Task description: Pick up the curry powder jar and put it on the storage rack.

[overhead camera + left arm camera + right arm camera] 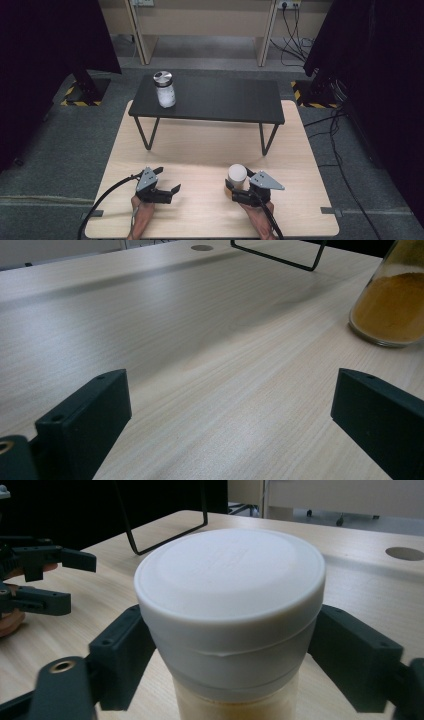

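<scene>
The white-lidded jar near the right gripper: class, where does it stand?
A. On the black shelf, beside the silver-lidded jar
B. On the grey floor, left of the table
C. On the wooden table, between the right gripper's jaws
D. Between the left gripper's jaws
C: the right gripper view shows the white-lidded jar between the two black jaws of the right gripper, and the high view shows it standing on the wooden table.

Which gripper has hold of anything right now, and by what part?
The right gripper clamps the white-lidded glass jar of orange powder just under its lid, jaws on opposite sides. The left gripper is open, holding nothing.
</scene>
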A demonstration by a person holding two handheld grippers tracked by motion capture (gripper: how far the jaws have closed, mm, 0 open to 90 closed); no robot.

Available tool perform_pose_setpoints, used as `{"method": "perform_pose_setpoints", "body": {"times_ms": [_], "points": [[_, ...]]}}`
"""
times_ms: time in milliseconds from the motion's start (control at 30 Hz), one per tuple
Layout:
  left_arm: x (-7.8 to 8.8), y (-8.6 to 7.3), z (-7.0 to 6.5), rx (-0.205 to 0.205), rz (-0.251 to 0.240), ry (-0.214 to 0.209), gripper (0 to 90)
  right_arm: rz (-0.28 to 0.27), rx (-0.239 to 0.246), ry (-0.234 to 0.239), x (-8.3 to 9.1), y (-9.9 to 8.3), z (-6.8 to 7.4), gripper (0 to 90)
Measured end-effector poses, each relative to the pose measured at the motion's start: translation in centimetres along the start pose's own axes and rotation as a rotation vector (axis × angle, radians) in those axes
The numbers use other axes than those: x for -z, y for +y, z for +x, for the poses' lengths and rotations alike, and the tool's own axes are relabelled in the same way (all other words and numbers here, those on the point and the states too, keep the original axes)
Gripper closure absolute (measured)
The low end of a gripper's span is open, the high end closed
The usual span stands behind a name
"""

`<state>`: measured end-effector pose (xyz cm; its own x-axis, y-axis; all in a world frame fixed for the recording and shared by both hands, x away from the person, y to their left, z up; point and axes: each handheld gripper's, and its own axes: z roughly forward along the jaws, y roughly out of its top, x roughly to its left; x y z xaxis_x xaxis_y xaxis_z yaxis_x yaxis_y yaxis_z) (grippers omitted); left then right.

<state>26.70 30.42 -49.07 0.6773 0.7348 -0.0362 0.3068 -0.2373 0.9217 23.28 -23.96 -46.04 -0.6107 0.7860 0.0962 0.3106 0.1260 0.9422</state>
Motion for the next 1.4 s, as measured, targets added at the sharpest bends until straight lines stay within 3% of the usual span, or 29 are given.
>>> {"method": "perform_pose_setpoints", "body": {"times_ms": [300, 867, 1067, 1367, 1400], "points": [[0.0, 0.0, 0.0, 0.001, 0.0, 0.0, 2.0, -0.001, 0.014, 0.0, -0.3, -0.2, 0.2, 32.1], [0.0, 0.0, 0.1, 0.002, 0.002, -0.002, 2.0, -0.007, 0.086, -0.068, -0.3, -0.1, 1.9, 34.7], [0.0, 0.1, 0.1, 0.003, 0.003, -0.002, 2.0, -0.029, 0.073, -0.054, 0.3, 0.5, 1.8, 34.7], [0.0, 0.1, 0.1, 0.004, 0.005, -0.002, 2.1, -0.042, 0.082, -0.018, 1.6, 5.1, 1.9, 34.7], [0.0, 0.1, 0.1, 0.005, 0.005, -0.002, 2.1, -0.044, 0.078, -0.004, 1.8, 6.3, 1.9, 34.7]]}}
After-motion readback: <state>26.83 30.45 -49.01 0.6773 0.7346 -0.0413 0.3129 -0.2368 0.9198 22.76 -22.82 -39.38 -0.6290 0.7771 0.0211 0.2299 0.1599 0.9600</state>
